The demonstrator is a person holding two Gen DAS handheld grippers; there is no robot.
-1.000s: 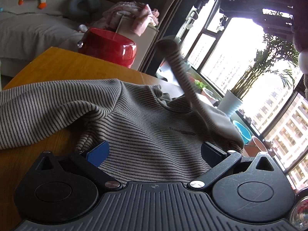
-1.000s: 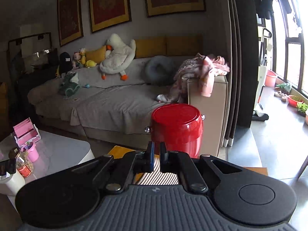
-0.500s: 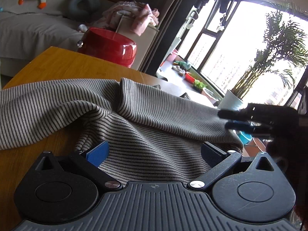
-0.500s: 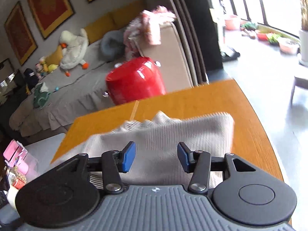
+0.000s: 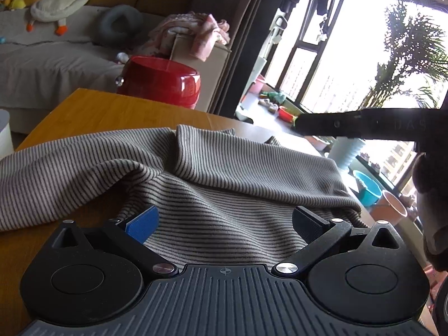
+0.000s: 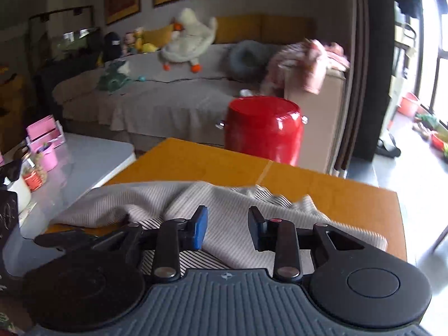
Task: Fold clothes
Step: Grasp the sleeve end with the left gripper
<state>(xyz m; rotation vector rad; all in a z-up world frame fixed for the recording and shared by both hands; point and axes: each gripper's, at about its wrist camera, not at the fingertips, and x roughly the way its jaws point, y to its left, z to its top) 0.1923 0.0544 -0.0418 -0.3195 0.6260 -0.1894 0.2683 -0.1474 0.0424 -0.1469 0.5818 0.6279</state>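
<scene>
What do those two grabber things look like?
Both are black plastic. The left gripper and right gripper each have a ribbed grey-black base, two round discs, silver screws and two hinged fingers with blue pads.

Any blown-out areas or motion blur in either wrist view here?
Left wrist view: the window is blown out to white and the palm plant is backlit, while the striped garment stays sharp. Right wrist view: slight motion blur softens the garment's stripes and the red stool; glare at the right edge.
</scene>
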